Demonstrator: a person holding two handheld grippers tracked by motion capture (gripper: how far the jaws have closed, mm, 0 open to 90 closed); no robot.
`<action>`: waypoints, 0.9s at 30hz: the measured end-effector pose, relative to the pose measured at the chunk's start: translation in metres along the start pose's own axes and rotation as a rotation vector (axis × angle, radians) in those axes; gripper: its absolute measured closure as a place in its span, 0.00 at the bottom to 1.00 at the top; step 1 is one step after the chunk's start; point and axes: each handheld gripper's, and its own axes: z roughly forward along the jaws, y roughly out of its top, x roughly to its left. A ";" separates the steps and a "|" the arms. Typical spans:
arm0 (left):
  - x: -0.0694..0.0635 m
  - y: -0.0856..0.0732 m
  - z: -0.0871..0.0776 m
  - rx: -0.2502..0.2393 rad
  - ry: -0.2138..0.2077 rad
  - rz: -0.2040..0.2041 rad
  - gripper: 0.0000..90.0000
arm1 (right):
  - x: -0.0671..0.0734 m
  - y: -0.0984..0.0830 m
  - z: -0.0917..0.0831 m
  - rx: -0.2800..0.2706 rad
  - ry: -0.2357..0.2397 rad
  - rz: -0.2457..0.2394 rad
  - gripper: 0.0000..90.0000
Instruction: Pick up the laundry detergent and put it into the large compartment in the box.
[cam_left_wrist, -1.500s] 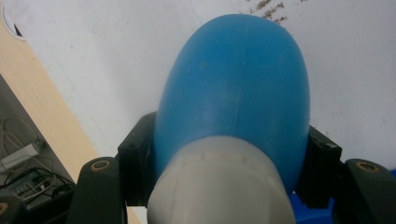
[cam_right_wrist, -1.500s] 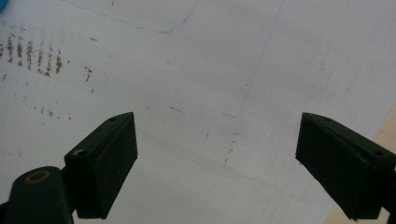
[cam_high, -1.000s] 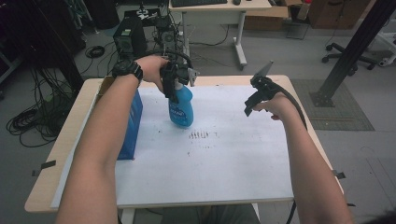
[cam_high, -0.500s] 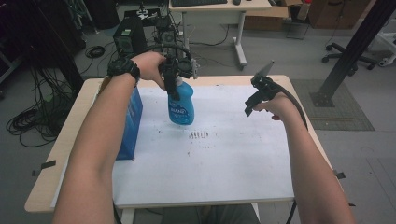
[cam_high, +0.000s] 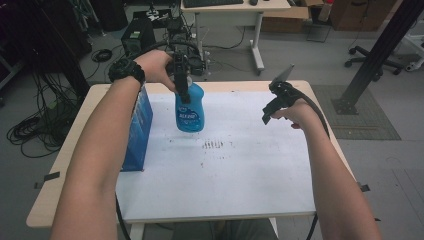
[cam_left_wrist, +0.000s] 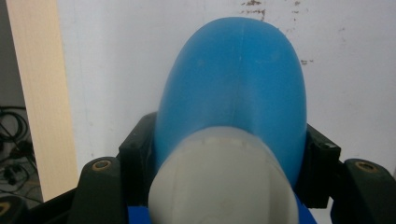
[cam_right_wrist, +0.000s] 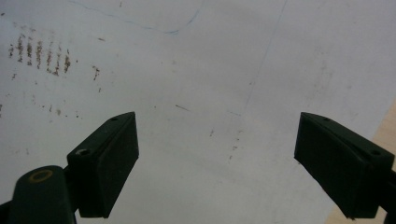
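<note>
Work in hand: the blue bottle (cam_high: 190, 109) is being carried by the left gripper (cam_high: 181, 82), seen in the upper middle of the high view.
Left gripper state: its jaws are clamped on the bottle's neck, just under the white cap (cam_left_wrist: 224, 182); in the left gripper view the black pads press both sides of the blue shoulder (cam_left_wrist: 233, 88).
Right gripper state: the right gripper (cam_high: 280, 97) holds nothing, its jaws spread wide over bare white sheet (cam_right_wrist: 224, 93), at the right of the high view.
Bottle position: it hangs upright below the left hand; it looks clear of the sheet, though the gap under its base cannot be made out for certain.
Done so far: the grasp is made and, by that look, the lift as well.
Left to do: carrying it to wherever it goes and setting it down; no target is marked.
Nearest obstacle: the blue box (cam_high: 139, 127) stands on the table's left side, near the bottle.
Edges: the bottle is near the far edge of the table (cam_high: 60, 170).
Open room: the centre and lower part of the sheet are bare apart from brown stain marks (cam_high: 214, 145).
</note>
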 end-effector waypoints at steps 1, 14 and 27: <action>0.000 -0.001 -0.004 -0.003 0.008 -0.020 0.41 | 0.000 0.000 -0.001 -0.001 0.000 0.002 0.15; -0.001 -0.004 -0.022 0.012 0.025 -0.104 0.41 | 0.005 0.001 -0.008 -0.004 -0.012 0.009 0.15; -0.001 -0.009 -0.046 0.005 0.027 -0.207 0.41 | 0.007 0.002 -0.007 -0.001 -0.011 -0.002 0.15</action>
